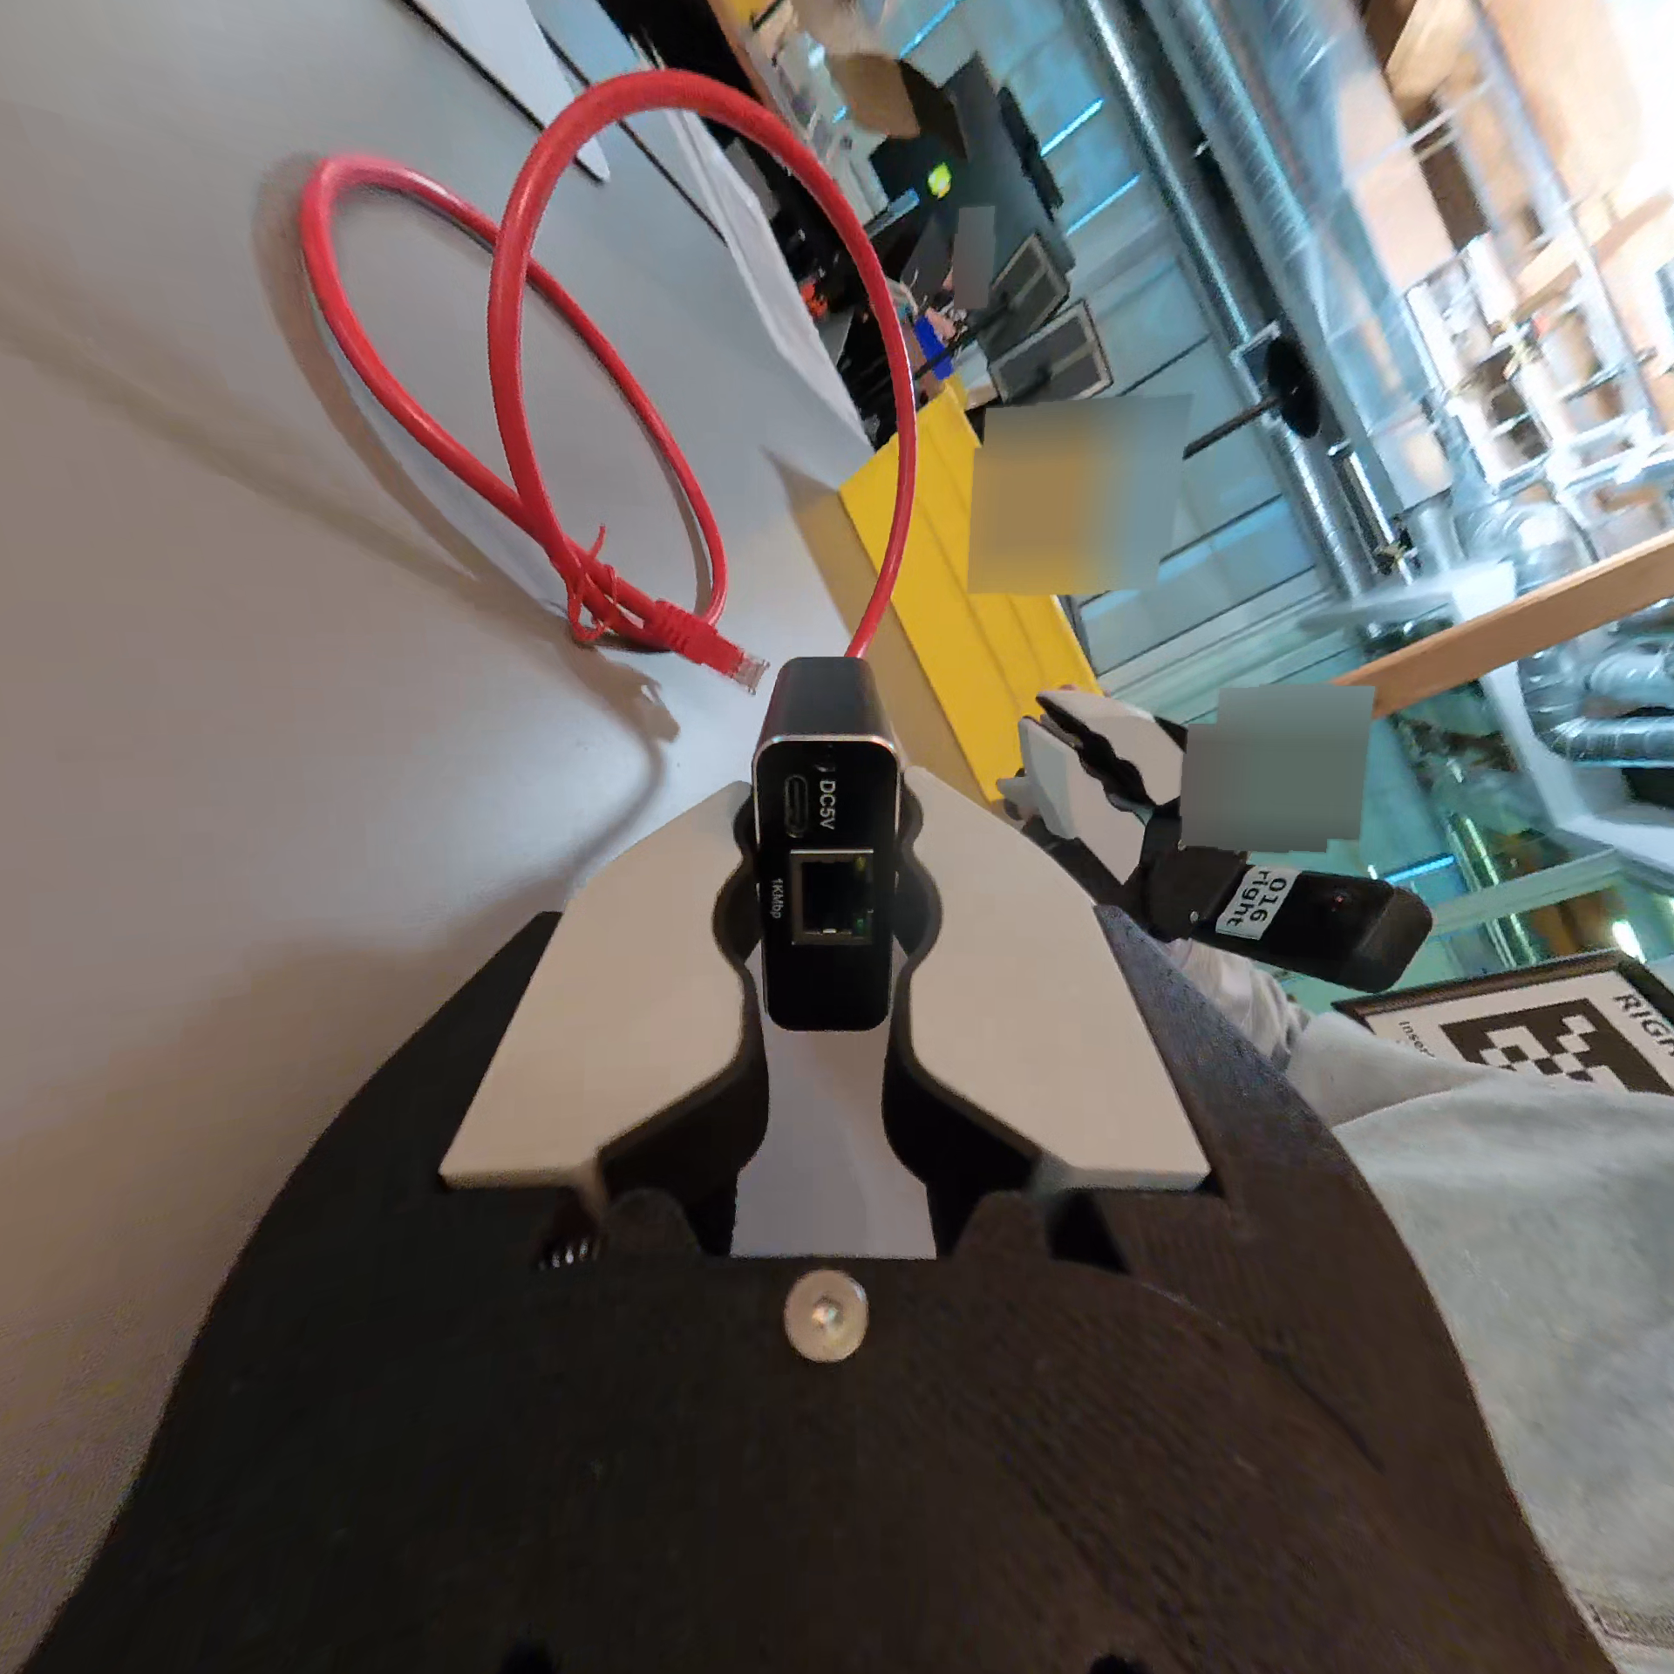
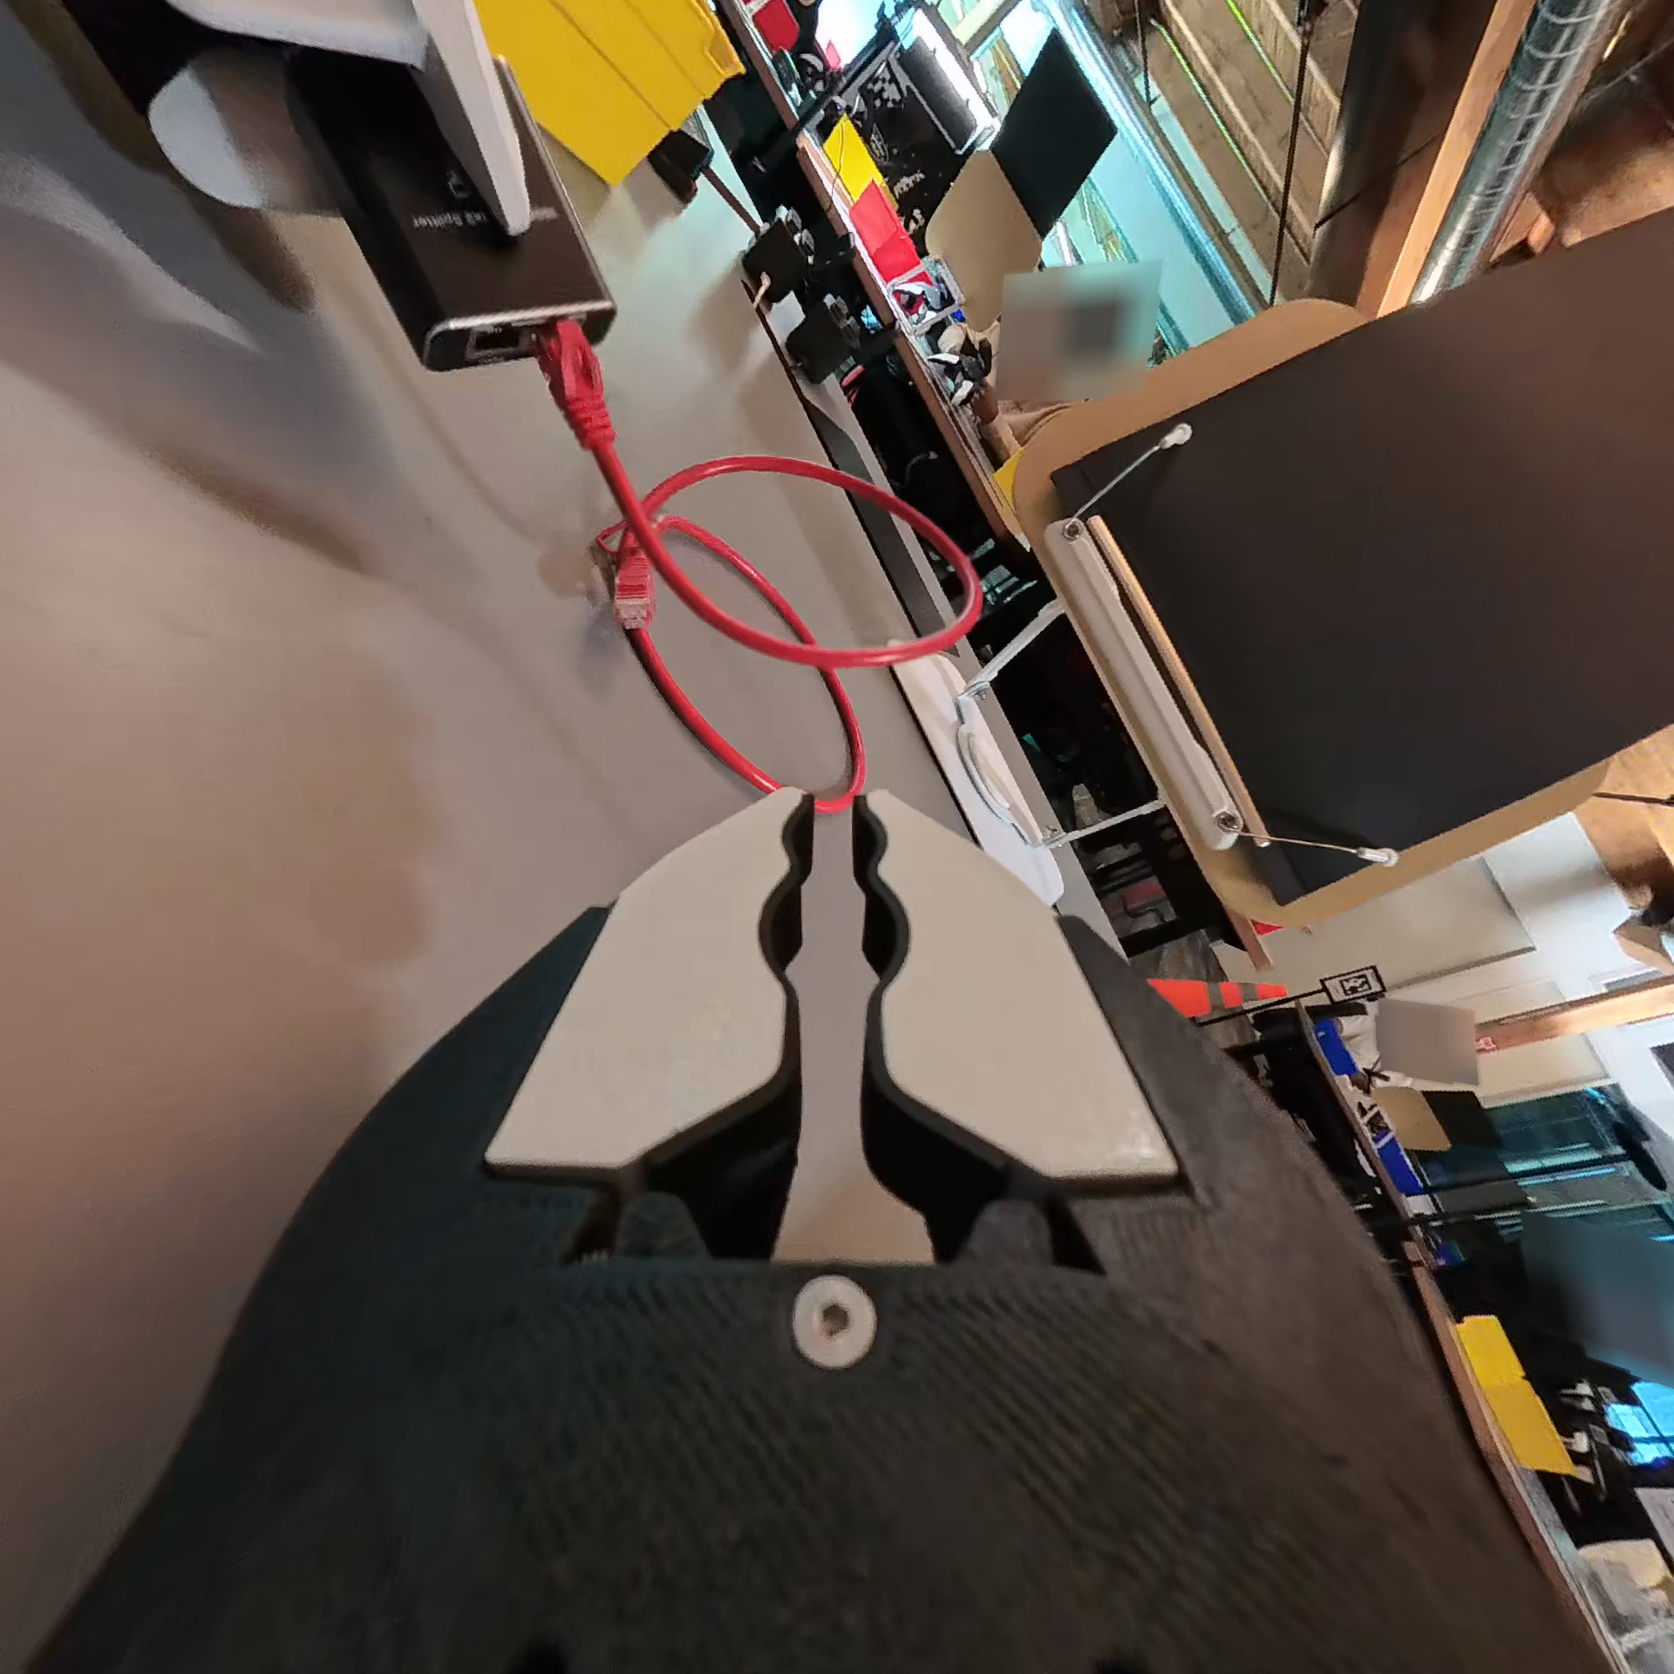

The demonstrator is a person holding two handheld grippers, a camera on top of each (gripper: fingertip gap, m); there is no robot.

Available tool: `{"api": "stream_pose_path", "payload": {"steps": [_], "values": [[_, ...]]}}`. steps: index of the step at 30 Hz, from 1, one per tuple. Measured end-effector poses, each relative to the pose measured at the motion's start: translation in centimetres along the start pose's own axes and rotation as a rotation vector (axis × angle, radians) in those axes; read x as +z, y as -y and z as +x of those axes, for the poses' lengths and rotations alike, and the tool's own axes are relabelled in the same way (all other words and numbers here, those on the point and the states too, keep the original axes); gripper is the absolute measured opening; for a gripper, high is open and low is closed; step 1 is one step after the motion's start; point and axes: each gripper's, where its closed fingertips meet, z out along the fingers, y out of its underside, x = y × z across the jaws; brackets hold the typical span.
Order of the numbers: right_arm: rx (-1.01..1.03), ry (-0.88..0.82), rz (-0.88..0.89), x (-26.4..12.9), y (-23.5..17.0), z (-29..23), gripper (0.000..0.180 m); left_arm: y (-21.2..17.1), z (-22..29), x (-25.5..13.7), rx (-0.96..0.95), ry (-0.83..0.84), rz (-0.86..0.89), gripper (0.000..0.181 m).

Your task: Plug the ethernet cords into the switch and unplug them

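— Holding the switch (image 1: 826, 870) clenched in my left gripper (image 1: 829, 906); one red cord (image 1: 892, 380) end is plugged in behind it.

— And the other plug (image 2: 631, 593)?

— Loose on the table (image 2: 226, 725) below the switch; my right gripper (image 2: 829, 815) is nearly closed, holding nothing. Unplugging remains.

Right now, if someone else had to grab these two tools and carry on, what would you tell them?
Left gripper: shut on the black switch, held above the table.
Right gripper: slightly open, holding nothing, near the red cord.
Done: one cord end is plugged into the switch's far side.
Left: the free plug lies on the table; the near port is empty. Plug it in, then unplug both.
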Motion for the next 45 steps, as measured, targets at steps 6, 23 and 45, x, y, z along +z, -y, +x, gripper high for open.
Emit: {"api": "stream_pose_path", "payload": {"steps": [6,23,45], "values": [[0.004,0.012,-0.009,0.0,-0.2,-0.2,0.008,-0.7,-0.2,0.2,-0.018,0.011,-0.042,0.026],[0.314,0.005,-0.045,0.3,-1.9,1.6,0.026,-4.7,2.3,2.2,-0.031,-0.12,-0.272,0.027],[0.507,0.121,-0.301,0.7,-7.3,0.3,0.038,-4.9,2.6,2.5,-0.216,-0.193,-0.268,0.027]]}}
